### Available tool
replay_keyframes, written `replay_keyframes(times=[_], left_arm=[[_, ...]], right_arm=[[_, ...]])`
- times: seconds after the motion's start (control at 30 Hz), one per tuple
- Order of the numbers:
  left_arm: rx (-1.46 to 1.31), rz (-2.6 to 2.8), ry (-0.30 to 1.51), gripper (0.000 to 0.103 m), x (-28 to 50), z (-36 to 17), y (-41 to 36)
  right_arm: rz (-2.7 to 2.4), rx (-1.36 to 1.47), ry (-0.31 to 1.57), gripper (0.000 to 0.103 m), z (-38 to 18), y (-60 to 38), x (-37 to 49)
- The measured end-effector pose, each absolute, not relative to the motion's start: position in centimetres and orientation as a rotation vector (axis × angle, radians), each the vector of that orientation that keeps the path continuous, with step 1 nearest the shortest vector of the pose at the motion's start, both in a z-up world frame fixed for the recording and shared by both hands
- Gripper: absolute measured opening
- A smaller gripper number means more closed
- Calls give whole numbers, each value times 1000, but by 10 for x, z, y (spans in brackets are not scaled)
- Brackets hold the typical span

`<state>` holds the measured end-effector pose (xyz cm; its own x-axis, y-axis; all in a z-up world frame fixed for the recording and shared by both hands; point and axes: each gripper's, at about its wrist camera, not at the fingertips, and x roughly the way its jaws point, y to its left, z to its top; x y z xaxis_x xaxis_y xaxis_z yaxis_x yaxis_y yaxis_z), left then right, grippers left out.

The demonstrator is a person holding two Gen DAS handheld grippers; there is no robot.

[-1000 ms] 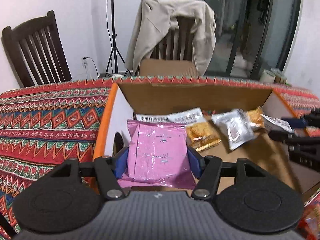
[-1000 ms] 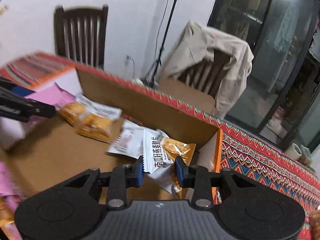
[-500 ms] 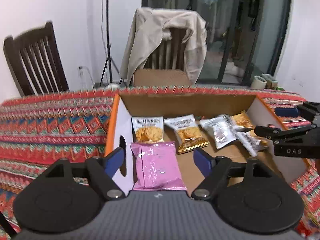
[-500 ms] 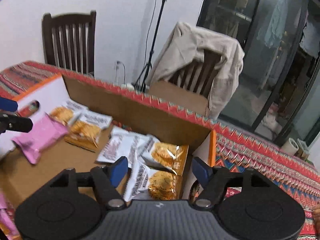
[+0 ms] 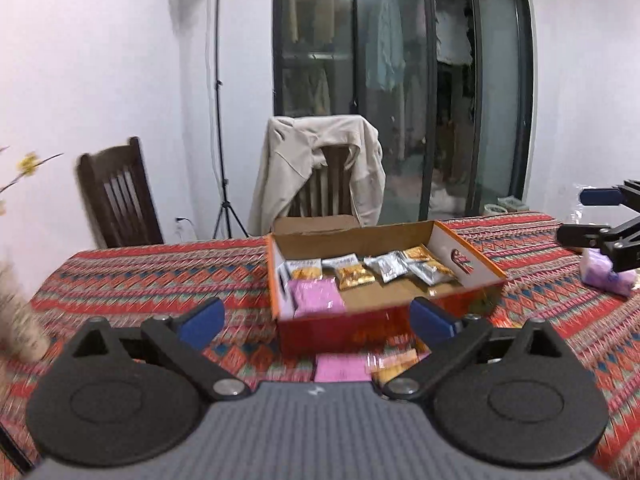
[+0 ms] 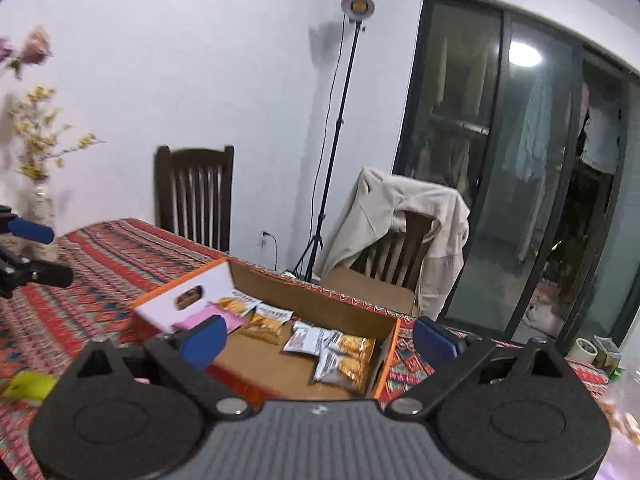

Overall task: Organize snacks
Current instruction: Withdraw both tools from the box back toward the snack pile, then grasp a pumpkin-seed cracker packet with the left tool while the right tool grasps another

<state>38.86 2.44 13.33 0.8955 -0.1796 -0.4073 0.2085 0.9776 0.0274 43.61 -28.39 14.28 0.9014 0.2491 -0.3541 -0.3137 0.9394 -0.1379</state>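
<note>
Matt cardboard box (image 5: 464, 246), glossy foil snack packets (image 5: 390, 266), woven cloth tablecloth (image 5: 160, 276)

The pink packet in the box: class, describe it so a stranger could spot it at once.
Find the open cardboard box on the patterned tablecloth. Look in its near left corner, against the white wall. The pink packet lies flat there, the only plain pink one among gold and silver packets.

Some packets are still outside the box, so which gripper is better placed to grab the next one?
Probably left: the open left gripper has a pink packet and orange packets on the table just ahead, before the box.
</note>
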Motion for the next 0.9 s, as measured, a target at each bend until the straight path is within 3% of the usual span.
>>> replay_keyframes(times=[0.23,0.43,0.9], left_arm=[[2,-131,347,103,269,106,43],[-21,-97,345,103,212,89,49],[-20,-81,430,103,184,56,35]], right_arm=[[295,-132,290,103,118,-289,316],[303,-135,280,103,78,-275,250],[250,-14,374,103,6,-280,179]])
